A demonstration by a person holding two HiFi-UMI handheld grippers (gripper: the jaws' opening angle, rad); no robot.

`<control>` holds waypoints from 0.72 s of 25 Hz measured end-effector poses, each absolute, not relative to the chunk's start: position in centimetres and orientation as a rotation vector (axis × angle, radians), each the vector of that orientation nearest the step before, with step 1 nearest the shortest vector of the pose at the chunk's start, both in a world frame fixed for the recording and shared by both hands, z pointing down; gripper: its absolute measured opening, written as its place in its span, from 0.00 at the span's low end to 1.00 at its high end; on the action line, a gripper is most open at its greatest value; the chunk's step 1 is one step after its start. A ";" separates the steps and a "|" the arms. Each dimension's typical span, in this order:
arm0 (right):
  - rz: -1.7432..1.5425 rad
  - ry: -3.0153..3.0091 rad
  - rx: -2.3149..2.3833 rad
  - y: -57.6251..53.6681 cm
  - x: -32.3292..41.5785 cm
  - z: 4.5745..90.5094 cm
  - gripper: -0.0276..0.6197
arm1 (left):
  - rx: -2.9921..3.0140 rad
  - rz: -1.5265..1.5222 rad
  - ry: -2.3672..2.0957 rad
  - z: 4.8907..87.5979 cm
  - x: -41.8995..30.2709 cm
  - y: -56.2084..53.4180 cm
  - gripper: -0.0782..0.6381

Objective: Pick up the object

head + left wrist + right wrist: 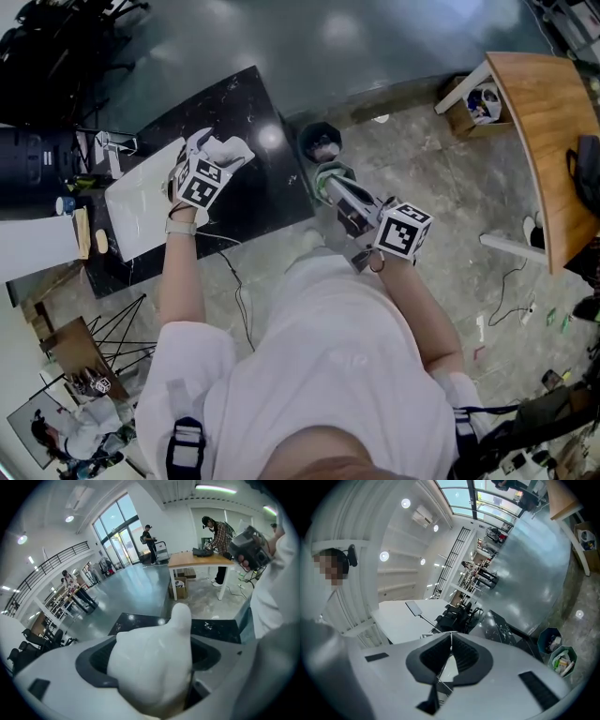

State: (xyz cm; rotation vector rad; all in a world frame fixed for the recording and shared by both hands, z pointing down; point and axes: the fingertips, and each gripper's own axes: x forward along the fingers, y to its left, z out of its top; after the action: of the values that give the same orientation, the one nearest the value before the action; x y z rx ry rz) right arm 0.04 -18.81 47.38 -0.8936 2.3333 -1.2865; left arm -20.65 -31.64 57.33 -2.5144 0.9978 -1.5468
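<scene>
A white, lumpy object with a thumb-like tip (154,653) fills the space between the jaws of my left gripper (154,672), which is shut on it. In the head view the same white object (228,148) is held by the left gripper (216,155) above the black table (258,112), beside a white board (141,202). My right gripper (326,178) hangs over the stone floor to the right of the table. In its own view the right gripper (451,639) has its jaws pressed together with nothing between them.
A dark waste bin (321,141) stands on the floor at the table's corner, just beyond the right gripper. A wooden table (544,122) with a cardboard box (473,103) under it is at the right. Cables trail on the floor. People stand at the wooden table (201,559).
</scene>
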 end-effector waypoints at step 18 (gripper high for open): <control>-1.375 2.464 -0.556 -17.2 -6.5 46.1 0.08 | -2.680 -0.779 1.669 44.6 -23.9 -22.2 0.71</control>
State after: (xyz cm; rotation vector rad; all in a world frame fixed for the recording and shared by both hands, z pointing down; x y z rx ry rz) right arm -6.55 -17.20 46.12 -0.5556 2.4644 -1.3746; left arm -23.90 -22.16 44.56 -2.6803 1.6689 -0.7788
